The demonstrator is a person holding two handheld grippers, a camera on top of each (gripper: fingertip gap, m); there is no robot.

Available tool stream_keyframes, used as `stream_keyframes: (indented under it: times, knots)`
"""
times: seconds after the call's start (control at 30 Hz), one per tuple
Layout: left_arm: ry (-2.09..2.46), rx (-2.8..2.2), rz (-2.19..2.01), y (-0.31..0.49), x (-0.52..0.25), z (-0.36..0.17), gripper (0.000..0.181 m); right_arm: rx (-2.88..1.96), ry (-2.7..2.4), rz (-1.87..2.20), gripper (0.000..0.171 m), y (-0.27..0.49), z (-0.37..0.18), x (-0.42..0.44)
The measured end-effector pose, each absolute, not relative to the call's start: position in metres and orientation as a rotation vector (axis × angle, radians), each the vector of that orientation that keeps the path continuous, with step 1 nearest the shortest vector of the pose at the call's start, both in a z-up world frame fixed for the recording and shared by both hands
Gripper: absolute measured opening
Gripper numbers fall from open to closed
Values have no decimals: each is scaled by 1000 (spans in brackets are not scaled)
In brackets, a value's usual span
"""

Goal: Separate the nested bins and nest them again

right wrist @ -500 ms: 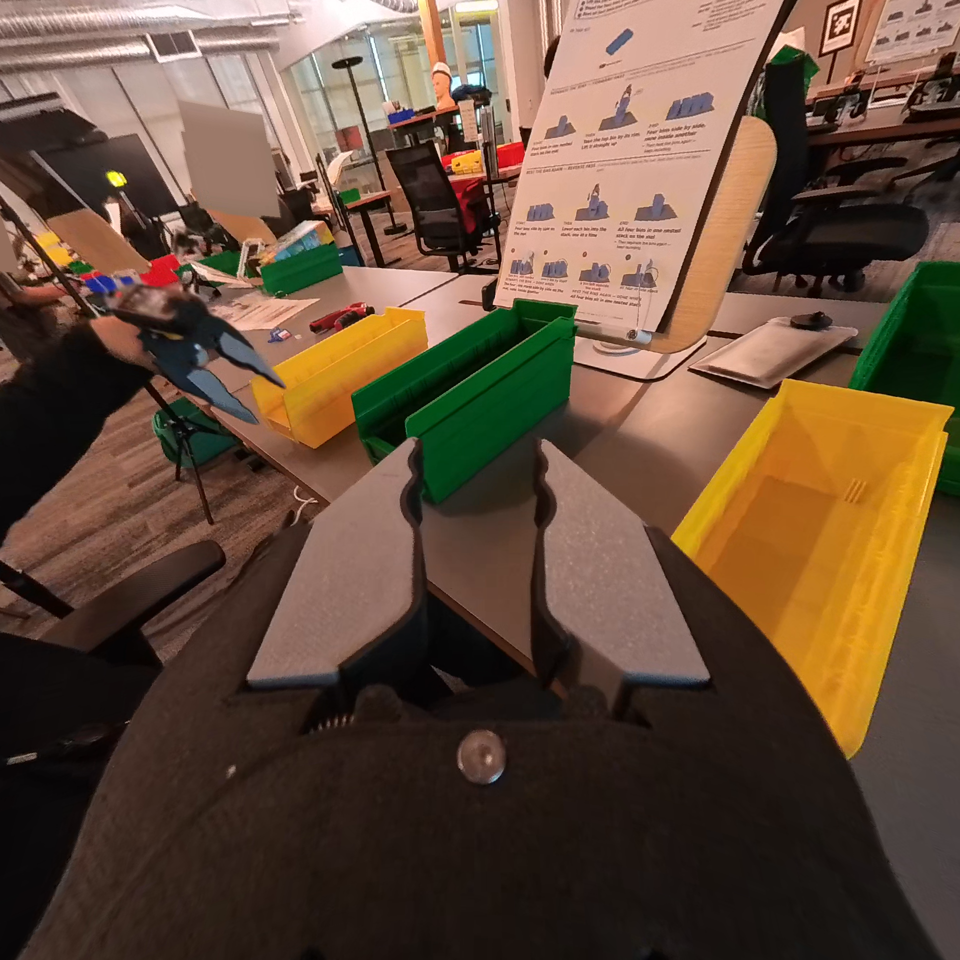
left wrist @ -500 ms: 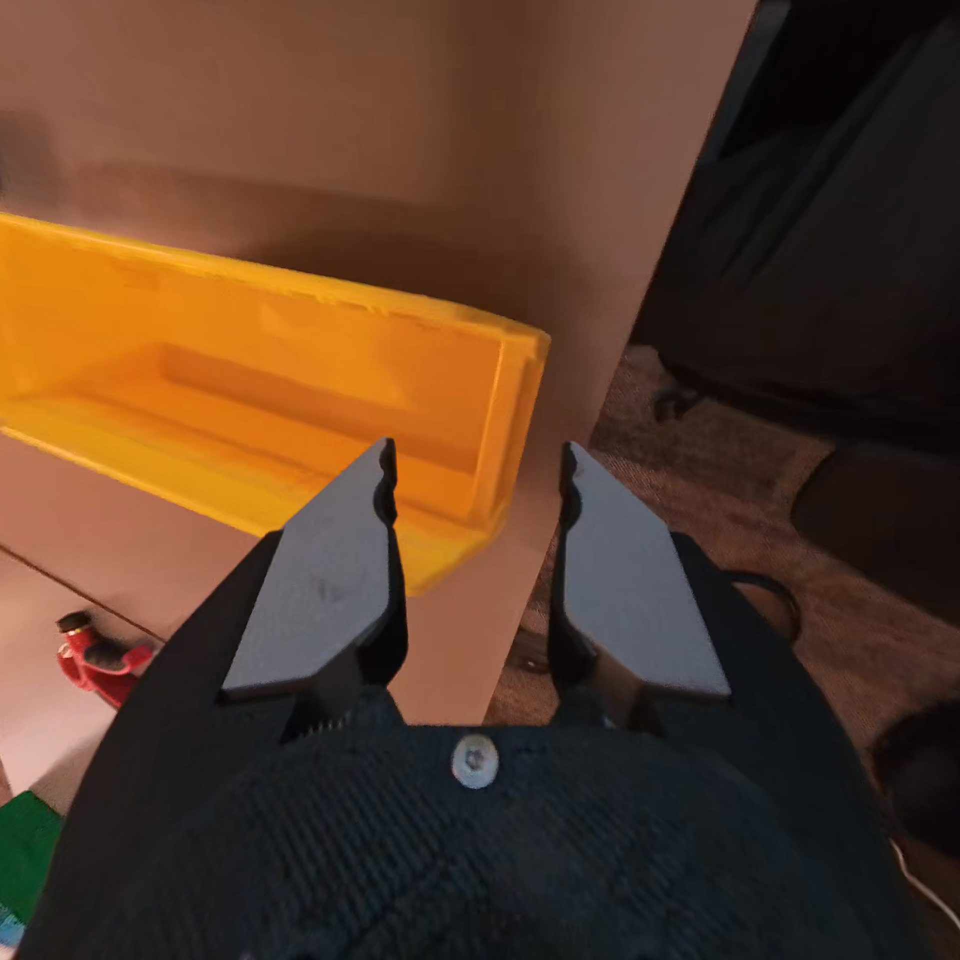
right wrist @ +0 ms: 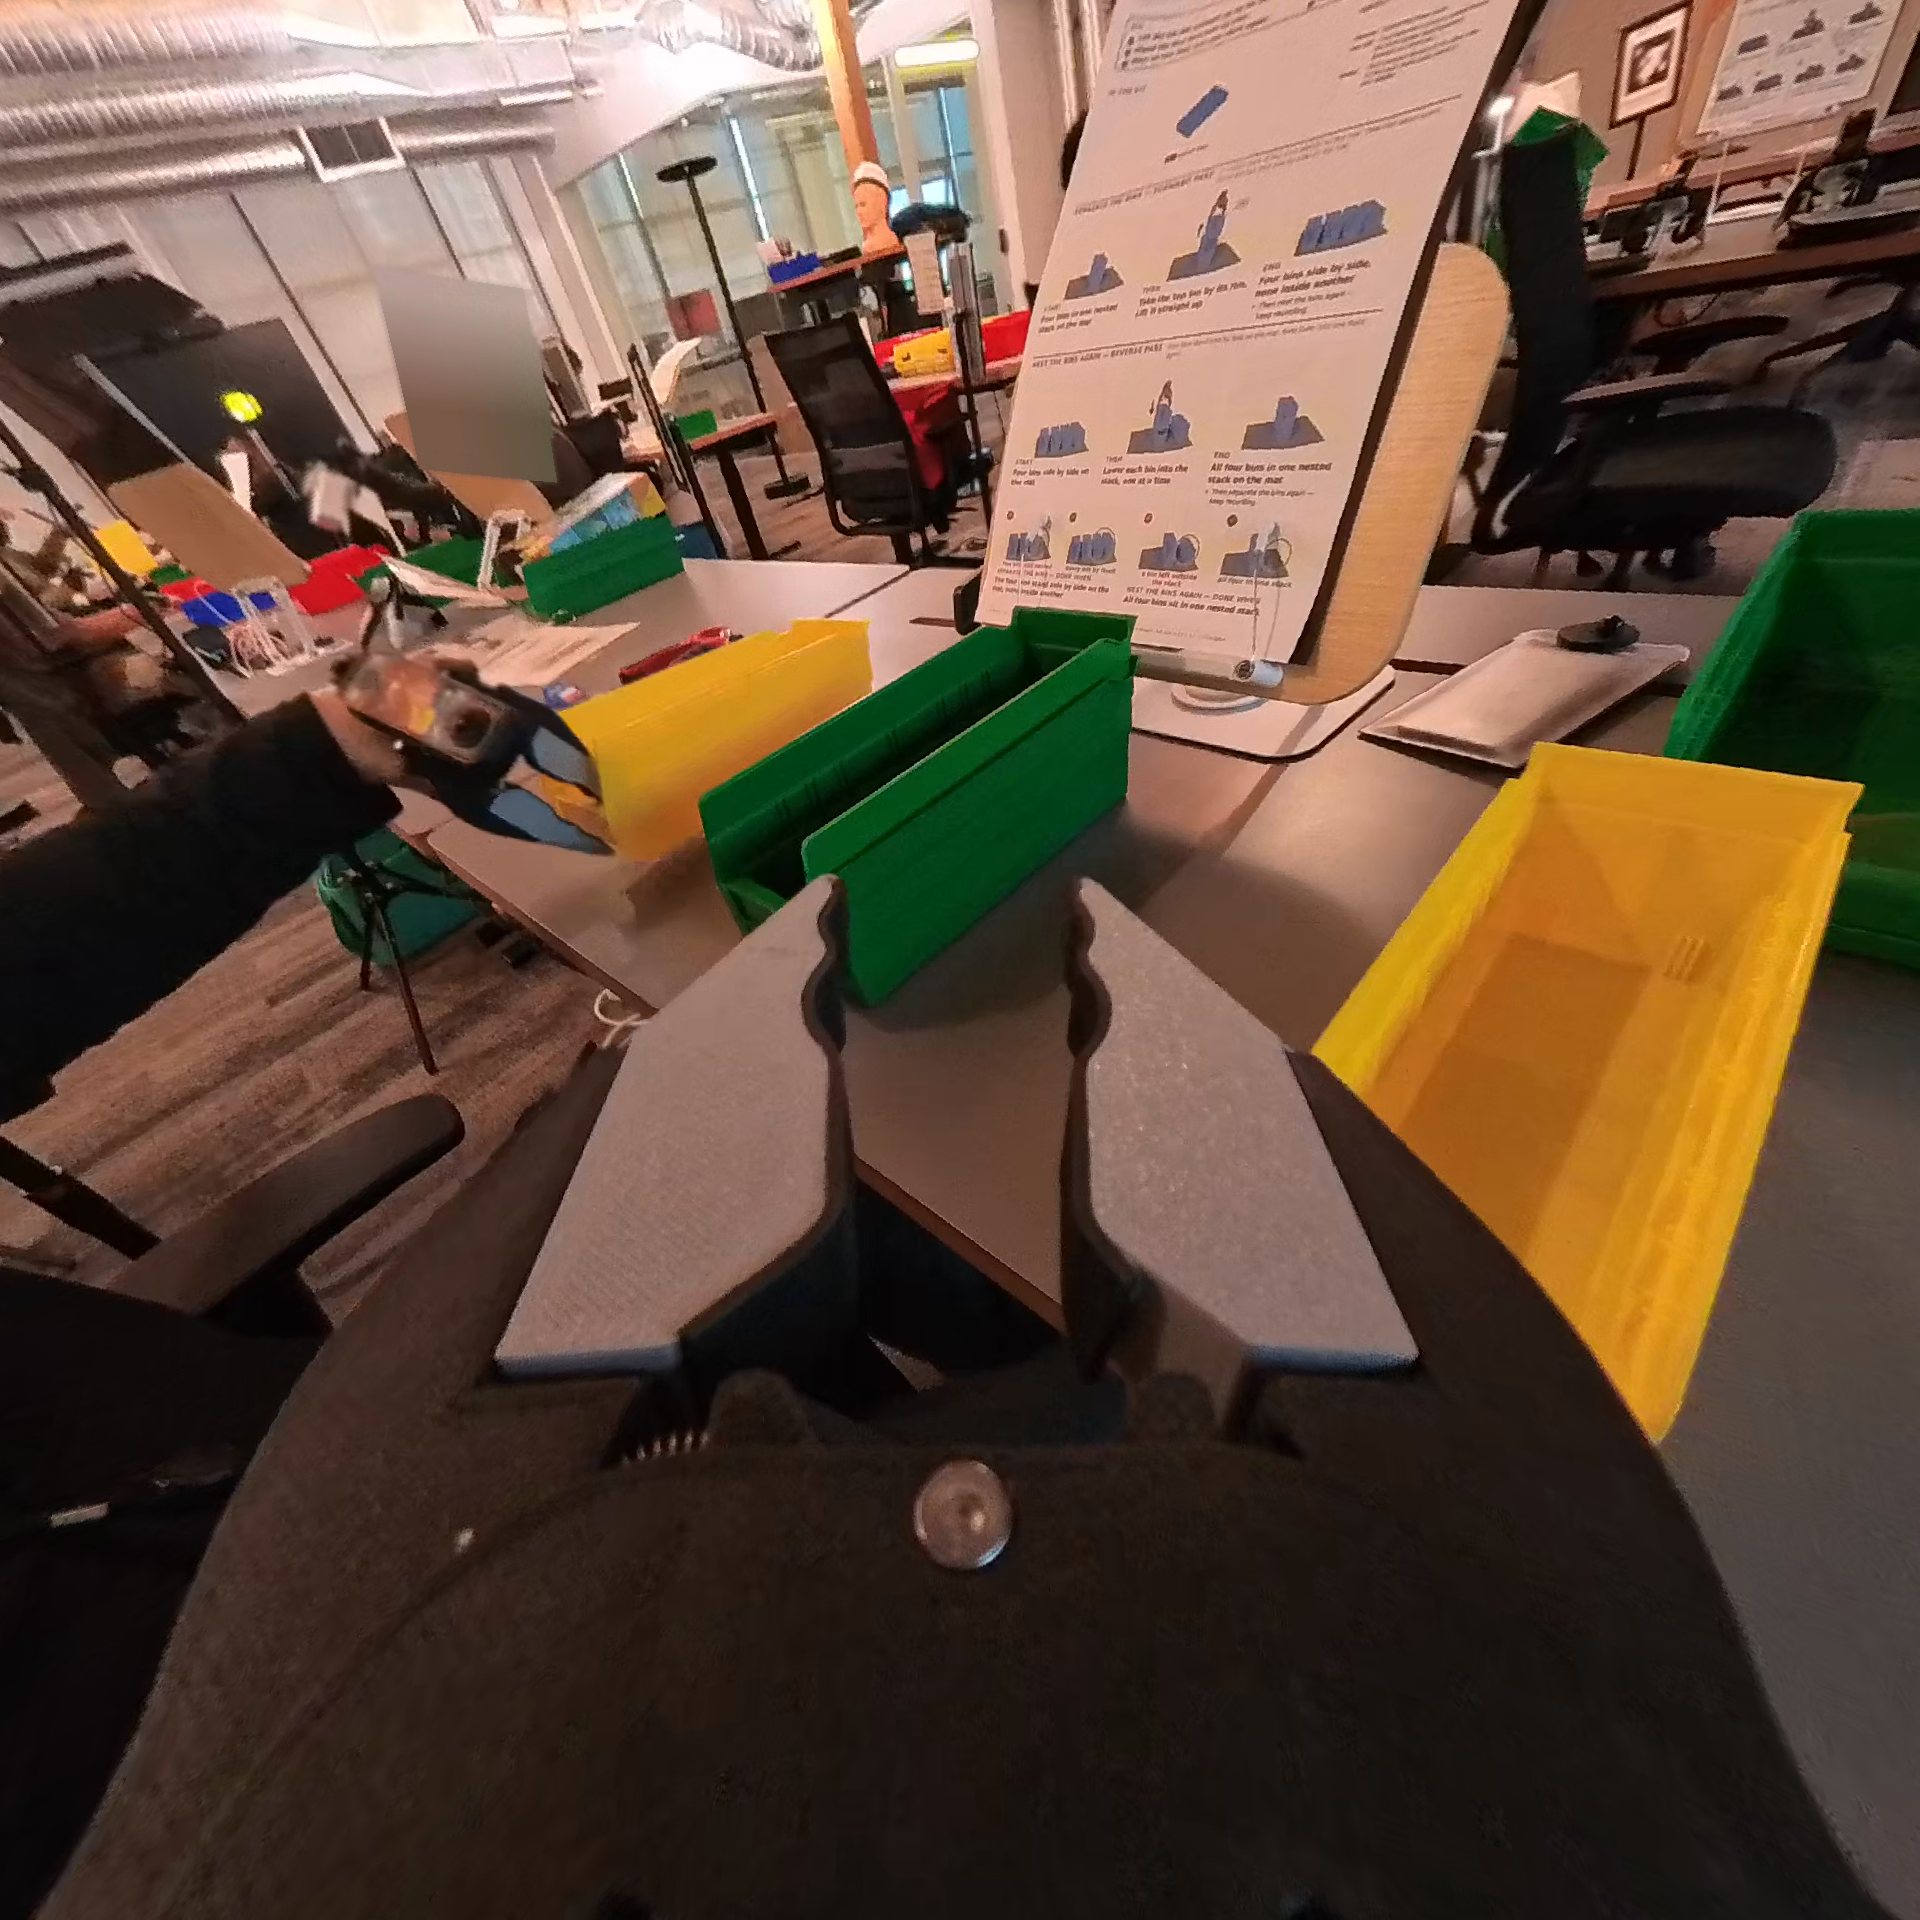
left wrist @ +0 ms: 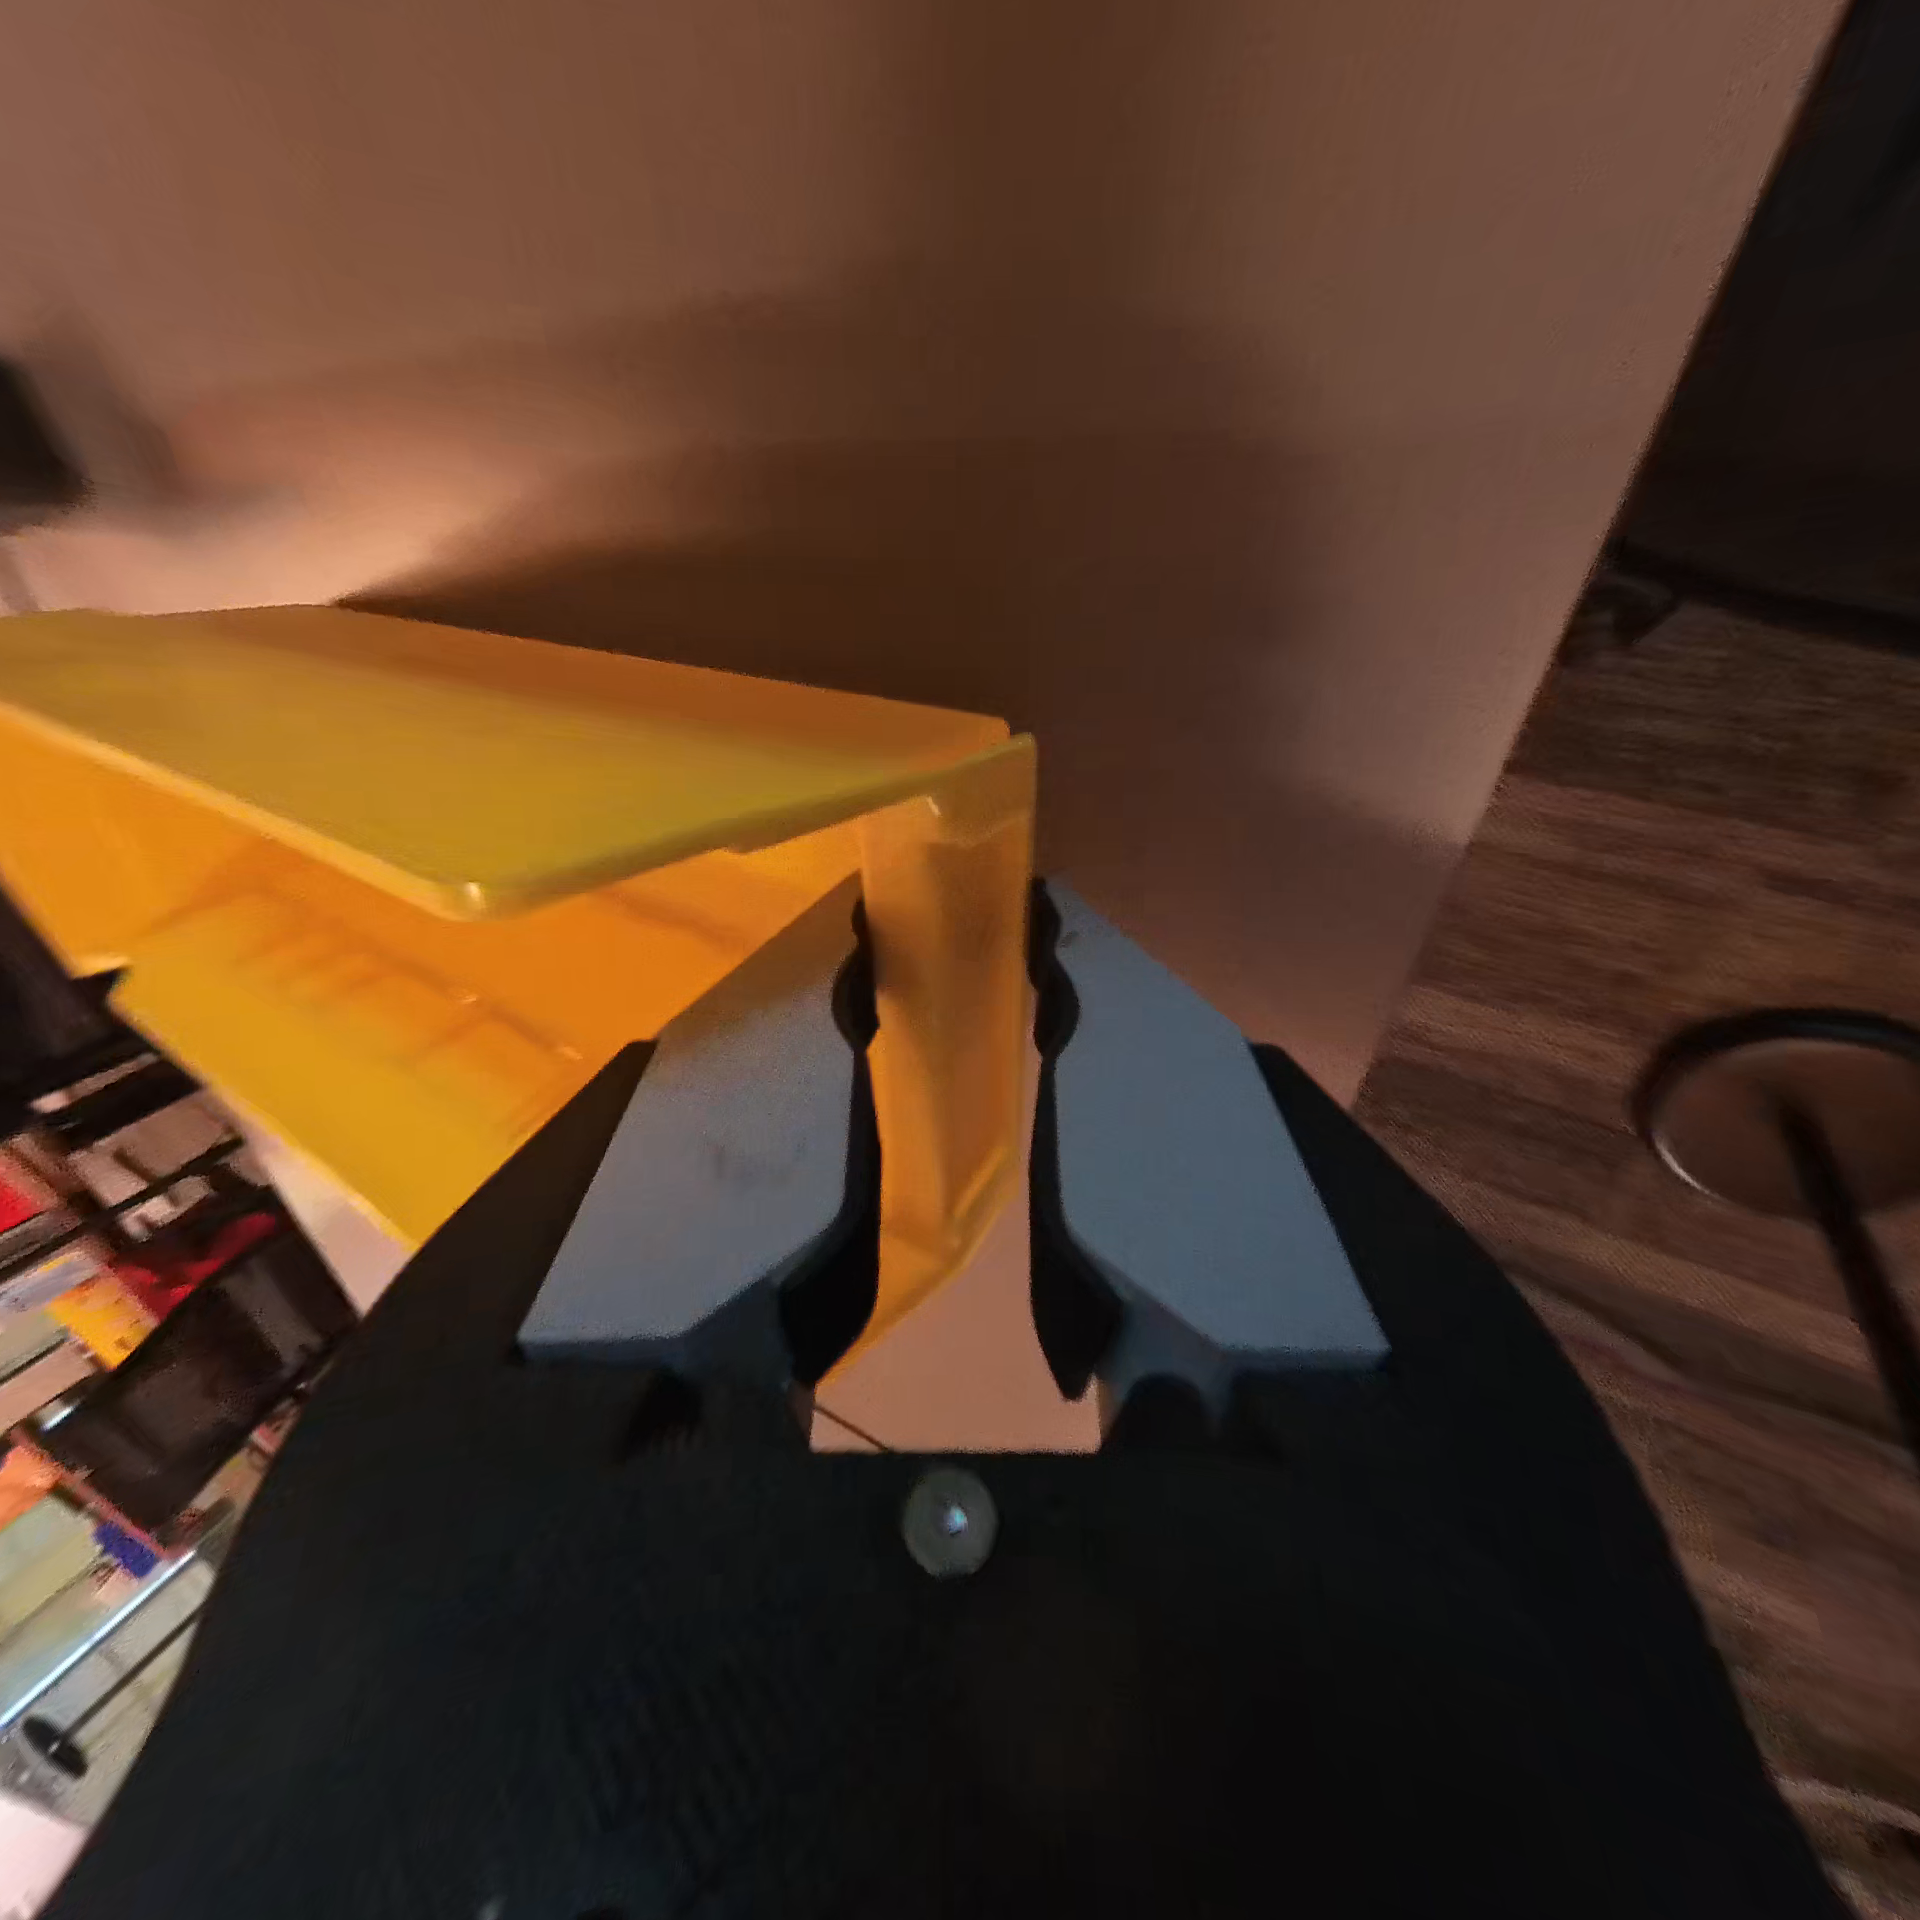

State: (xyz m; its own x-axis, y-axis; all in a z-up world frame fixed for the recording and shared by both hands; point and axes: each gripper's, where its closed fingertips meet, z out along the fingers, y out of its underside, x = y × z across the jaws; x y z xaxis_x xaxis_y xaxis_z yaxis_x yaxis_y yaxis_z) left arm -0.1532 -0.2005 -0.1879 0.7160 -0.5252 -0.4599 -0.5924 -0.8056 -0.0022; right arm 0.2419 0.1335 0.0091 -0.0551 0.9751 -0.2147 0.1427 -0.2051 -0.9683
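A long narrow yellow bin (left wrist: 416, 790) fills the left of the left wrist view. My left gripper (left wrist: 945, 925) is shut on its near end wall, one finger inside and one outside. In the right wrist view this bin (right wrist: 727, 707) lies at the table's left end with the left gripper (right wrist: 592, 810) at its near end. A narrow green bin (right wrist: 935, 769) lies beside it. A wide yellow bin (right wrist: 1558, 1039) and a wide green bin (right wrist: 1818, 707) stand at the right. My right gripper (right wrist: 951, 935) is open and empty over the table's front edge, just short of the green bin.
The grey table (right wrist: 1247, 831) carries an upright instruction board (right wrist: 1226, 343) and a flat grey pouch (right wrist: 1527, 696) behind the bins. A black chair armrest (right wrist: 291, 1195) is low at the left, off the table's edge. Other desks and chairs stand farther back.
My left gripper has moved forward onto the narrow yellow bin's end and closed on its end wall. The right gripper has hardly moved.
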Motion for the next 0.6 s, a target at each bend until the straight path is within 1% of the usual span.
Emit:
stream_keyframes:
  times: [0.13,0.23,0.3,0.47,0.6]
  knots:
    - [808,-2652,773,-183,-155,-151,27,-1429,-1218,1378,37,139,14,247]
    - [813,-2560,1026,-174,-169,-129,27,-1410,-1201,1399,37,139,19,251]
    - [803,-2508,1122,-167,-169,-112,27,-1401,-1201,1399,36,137,21,253]
    - [770,-2378,1076,-140,-134,-68,27,-1392,-1206,1392,36,134,23,255]
    - [778,-2242,1140,-113,-104,-29,27,-1389,-1204,1393,36,133,23,255]
